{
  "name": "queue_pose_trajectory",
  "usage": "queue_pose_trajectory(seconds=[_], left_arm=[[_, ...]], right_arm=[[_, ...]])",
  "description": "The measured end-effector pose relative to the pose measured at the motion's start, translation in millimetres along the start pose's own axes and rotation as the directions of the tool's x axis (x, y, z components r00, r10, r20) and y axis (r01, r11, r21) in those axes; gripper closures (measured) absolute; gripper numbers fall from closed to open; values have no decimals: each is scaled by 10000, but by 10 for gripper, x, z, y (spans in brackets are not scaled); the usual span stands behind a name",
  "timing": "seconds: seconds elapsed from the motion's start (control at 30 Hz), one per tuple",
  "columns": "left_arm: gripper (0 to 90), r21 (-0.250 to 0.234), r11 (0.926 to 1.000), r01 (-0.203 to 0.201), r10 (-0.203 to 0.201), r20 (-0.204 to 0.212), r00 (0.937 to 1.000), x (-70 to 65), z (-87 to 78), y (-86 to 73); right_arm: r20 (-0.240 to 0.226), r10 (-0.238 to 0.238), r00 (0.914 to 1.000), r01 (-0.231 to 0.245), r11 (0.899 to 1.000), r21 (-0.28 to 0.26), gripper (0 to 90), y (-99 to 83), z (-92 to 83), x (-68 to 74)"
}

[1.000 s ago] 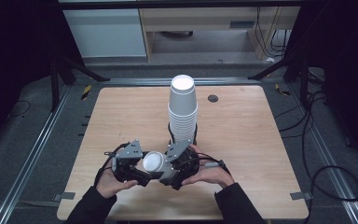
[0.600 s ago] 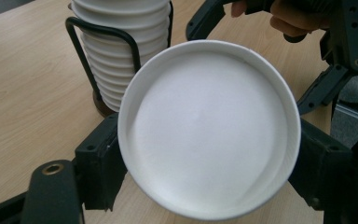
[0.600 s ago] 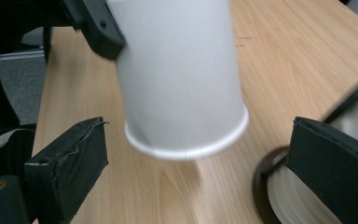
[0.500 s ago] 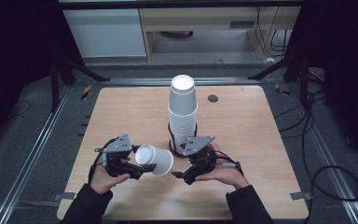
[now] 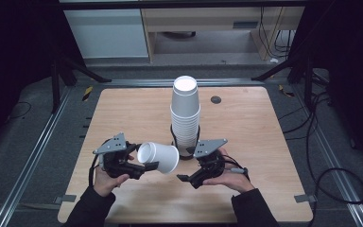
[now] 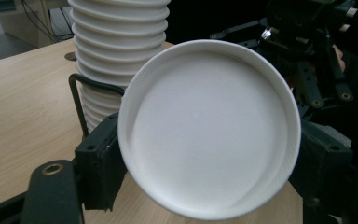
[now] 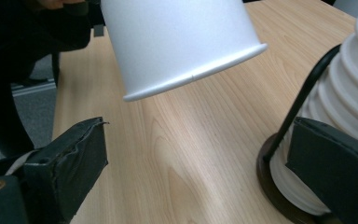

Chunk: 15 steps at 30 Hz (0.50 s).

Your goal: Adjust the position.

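The left gripper (image 5: 144,168) clamps a white paper cup (image 5: 158,157) on its side, above the table (image 5: 264,127) beside the cup stack (image 5: 185,118). The right gripper (image 5: 185,178) stands open and empty nearby. The thin wall probably could crumple if squeezed harder.

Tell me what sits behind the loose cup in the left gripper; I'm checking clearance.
Behind the loose cup stands the cup stack in its black wire holder, on the table. The cup covers the stack's base.
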<state>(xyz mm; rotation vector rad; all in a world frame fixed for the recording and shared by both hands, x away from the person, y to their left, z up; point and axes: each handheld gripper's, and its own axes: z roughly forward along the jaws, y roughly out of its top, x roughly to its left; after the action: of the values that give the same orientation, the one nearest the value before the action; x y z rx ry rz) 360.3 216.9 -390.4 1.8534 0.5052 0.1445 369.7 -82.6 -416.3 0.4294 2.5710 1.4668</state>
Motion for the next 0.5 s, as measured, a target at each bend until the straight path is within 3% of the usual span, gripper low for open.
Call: queue_pose_trajectory(seconds=[0.5], left_arm=[[224,-249,9995,-171,188,727,9972,-80,76,17]], right_arm=[[-1291,301,9912,-381,9974,-604,54,-4,120,17]])
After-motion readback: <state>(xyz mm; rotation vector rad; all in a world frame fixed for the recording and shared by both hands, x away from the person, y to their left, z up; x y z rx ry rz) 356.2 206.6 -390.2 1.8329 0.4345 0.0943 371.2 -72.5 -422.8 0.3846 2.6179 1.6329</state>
